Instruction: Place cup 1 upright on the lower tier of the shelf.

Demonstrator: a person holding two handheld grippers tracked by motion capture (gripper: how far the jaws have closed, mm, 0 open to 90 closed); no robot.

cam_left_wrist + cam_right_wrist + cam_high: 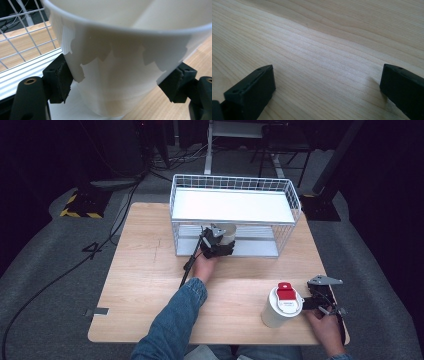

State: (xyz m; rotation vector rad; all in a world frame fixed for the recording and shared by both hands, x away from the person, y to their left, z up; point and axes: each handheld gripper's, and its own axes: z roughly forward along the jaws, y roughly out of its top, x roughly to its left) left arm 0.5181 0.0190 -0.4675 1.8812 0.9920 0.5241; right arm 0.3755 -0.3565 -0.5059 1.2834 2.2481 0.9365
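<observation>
Cup [120, 75]: white paper one, pinched by the left gripper [216, 241] at the wire rack's [295, 200] lower shelf opening
Right gripper [327, 87]: jaws wide apart, holding nothing, parked over bare table [150, 285] beside a lidded cup [281, 306]
Risk: thin wall could buckle under the squeeze, or rim clips the wire and tips

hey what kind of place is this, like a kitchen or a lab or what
Most likely a lab or recording studio rather than a kitchen: a lone wooden table stands on grey carpet amid dark surroundings, loose cables trail across the floor, and a stand base with hazard-stripe tape sits behind it.
</observation>
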